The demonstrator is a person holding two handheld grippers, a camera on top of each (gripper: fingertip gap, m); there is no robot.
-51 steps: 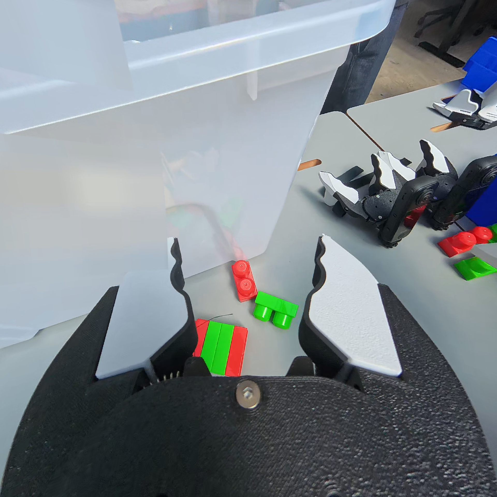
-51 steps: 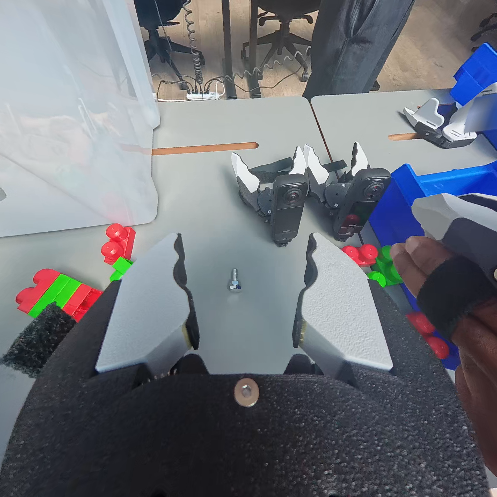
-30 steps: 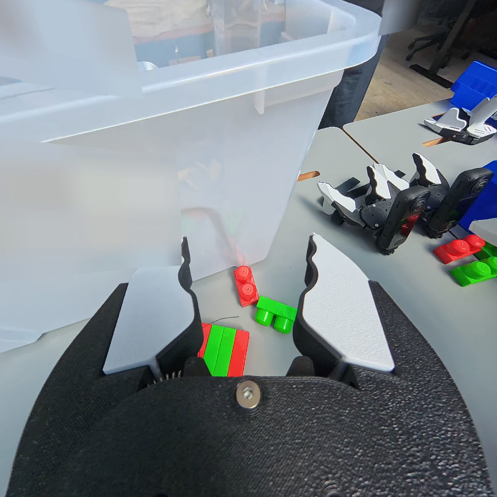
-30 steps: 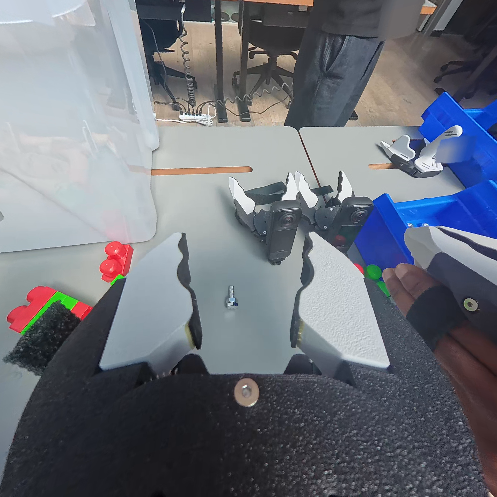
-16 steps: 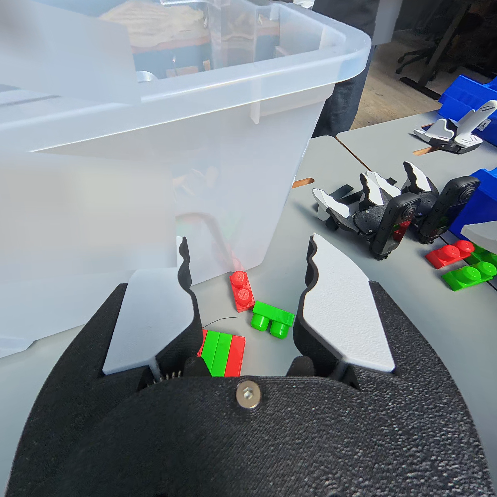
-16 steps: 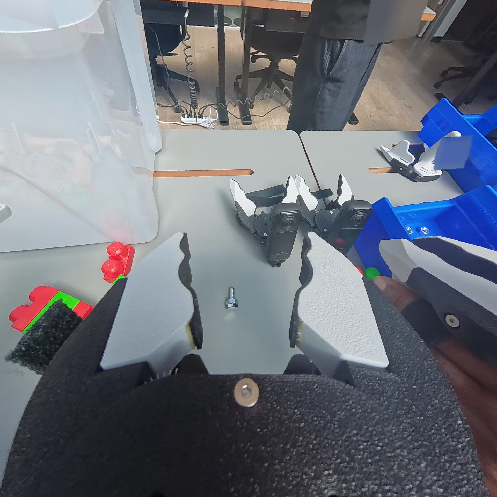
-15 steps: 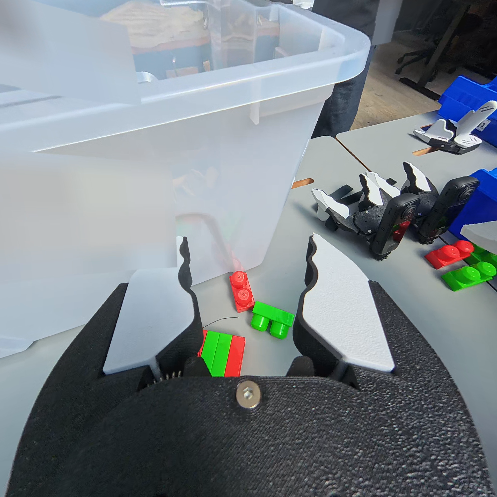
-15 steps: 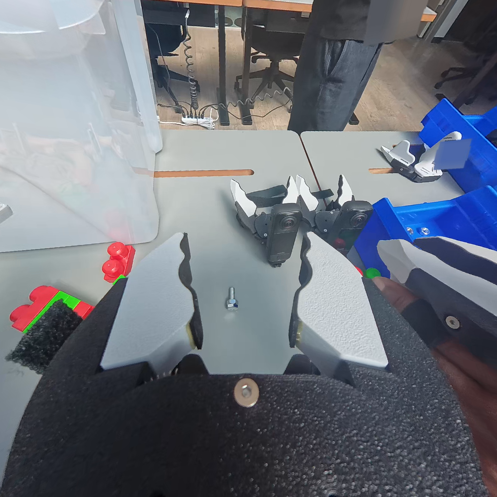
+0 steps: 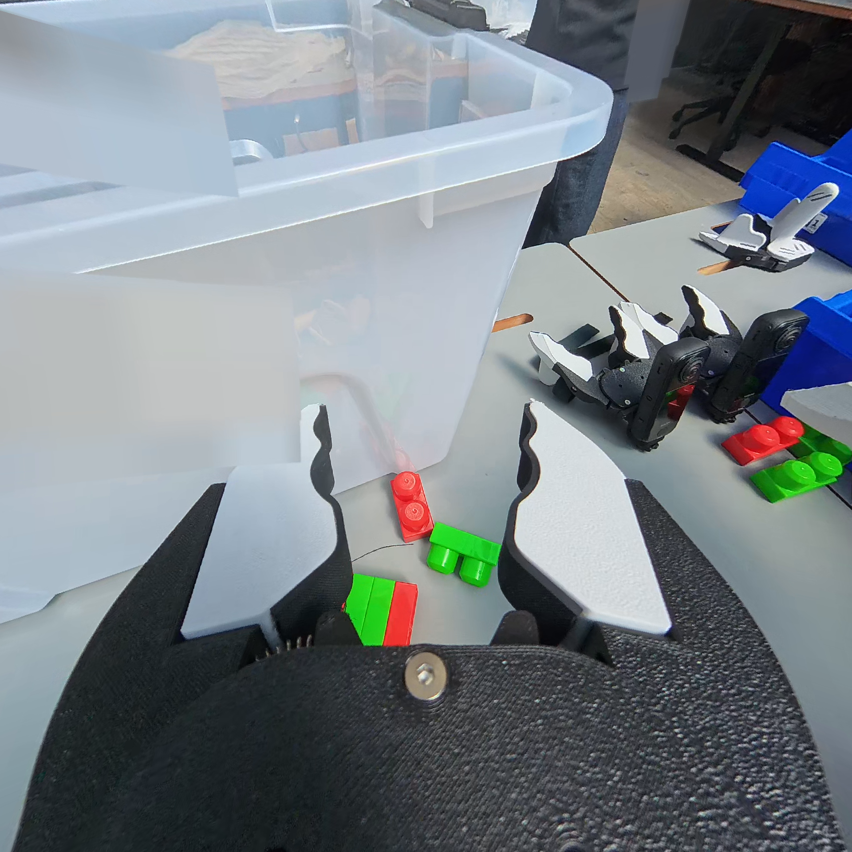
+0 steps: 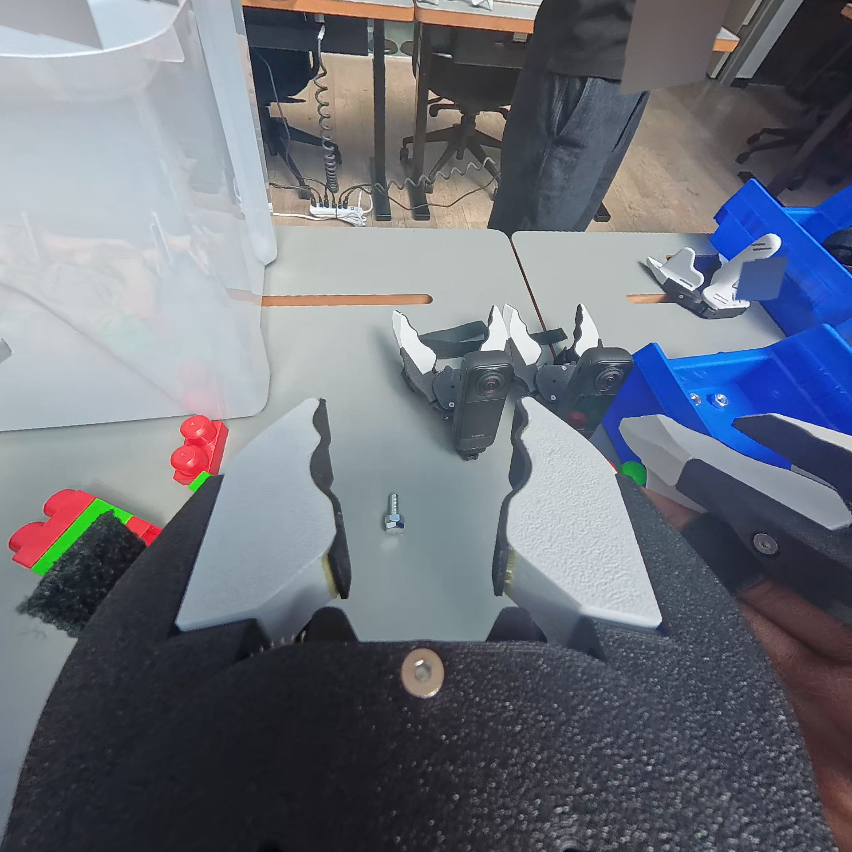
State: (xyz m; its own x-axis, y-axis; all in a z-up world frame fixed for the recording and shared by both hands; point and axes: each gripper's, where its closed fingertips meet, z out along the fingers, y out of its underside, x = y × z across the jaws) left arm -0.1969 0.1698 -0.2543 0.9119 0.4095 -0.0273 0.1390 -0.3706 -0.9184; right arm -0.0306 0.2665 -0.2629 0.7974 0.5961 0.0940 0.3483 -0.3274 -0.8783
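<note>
My left gripper (image 9: pixel 424 408) is open and empty, hovering over the grey table (image 9: pixel 576 461) beside a large clear bin (image 9: pixel 369 258). Between its fingers lie a red two-stud brick (image 9: pixel 411 505), a green two-stud brick on its side (image 9: pixel 463 555) and a red-and-green stack (image 9: pixel 382 608) close to the palm. My right gripper (image 10: pixel 420 401) is open and empty above a small metal bolt (image 10: pixel 393 520) on the table. The red brick (image 10: pixel 198 449) and the stack (image 10: pixel 55 530) also lie to its left.
Two idle grippers with black cameras (image 10: pixel 484 396) lie mid-table. Blue bins (image 10: pixel 737 369) stand at the right. A hand holds another gripper (image 10: pixel 737 465) at the right edge, near a red brick (image 9: pixel 760 442) and a green brick (image 9: pixel 797 475). A person (image 10: pixel 567 138) stands behind the table.
Both views have lifted and pulled back a little. The left fingers closed slightly early on, then held. The hand-held gripper at the right has pushed farther forward and left.
</note>
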